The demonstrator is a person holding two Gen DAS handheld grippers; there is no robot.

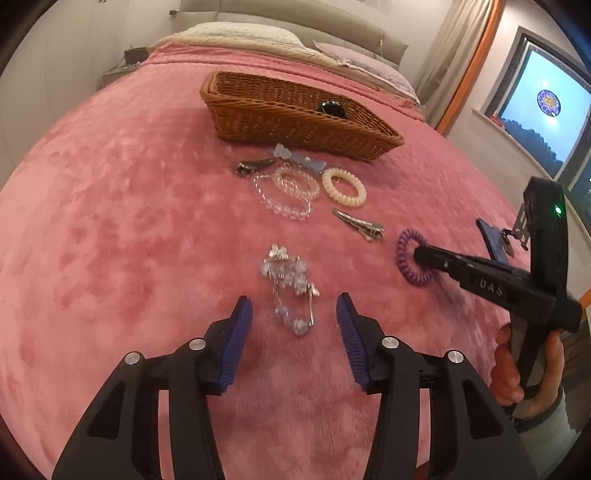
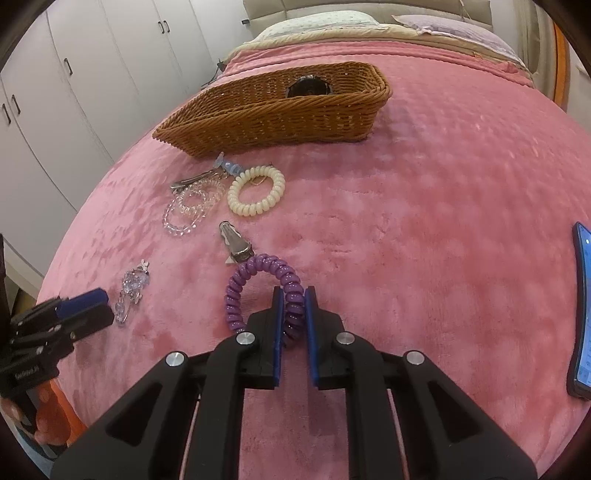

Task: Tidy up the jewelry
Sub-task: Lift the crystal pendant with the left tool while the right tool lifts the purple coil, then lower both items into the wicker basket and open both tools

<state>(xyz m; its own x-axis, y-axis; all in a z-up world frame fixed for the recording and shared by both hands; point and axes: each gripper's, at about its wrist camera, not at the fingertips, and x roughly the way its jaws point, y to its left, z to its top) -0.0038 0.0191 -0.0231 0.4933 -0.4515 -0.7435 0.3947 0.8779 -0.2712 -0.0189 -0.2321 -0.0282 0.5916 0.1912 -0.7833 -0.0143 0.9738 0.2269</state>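
Note:
A wicker basket (image 1: 295, 122) (image 2: 280, 114) sits on the pink bed cover with a dark round item (image 1: 331, 108) (image 2: 309, 88) inside. My right gripper (image 2: 294, 293) (image 1: 419, 254) is shut on a purple coil hair tie (image 2: 258, 291) (image 1: 408, 258). My left gripper (image 1: 294, 306) (image 2: 88, 301) is open, its fingers either side of a clear crystal clip (image 1: 291, 284) (image 2: 131, 295). A cream coil tie (image 1: 344, 186) (image 2: 256, 191), clear bead bracelets (image 1: 288, 192) (image 2: 190, 206), two metal clips (image 1: 358, 224) (image 2: 234, 243) and a pale blue clip (image 1: 295, 157) (image 2: 229, 166) lie before the basket.
A blue phone (image 2: 583, 317) (image 1: 493, 240) lies on the cover at the right. Pillows (image 1: 243, 33) lie at the bed's head. White wardrobes (image 2: 74, 81) stand to the left, a window (image 1: 546, 110) to the right.

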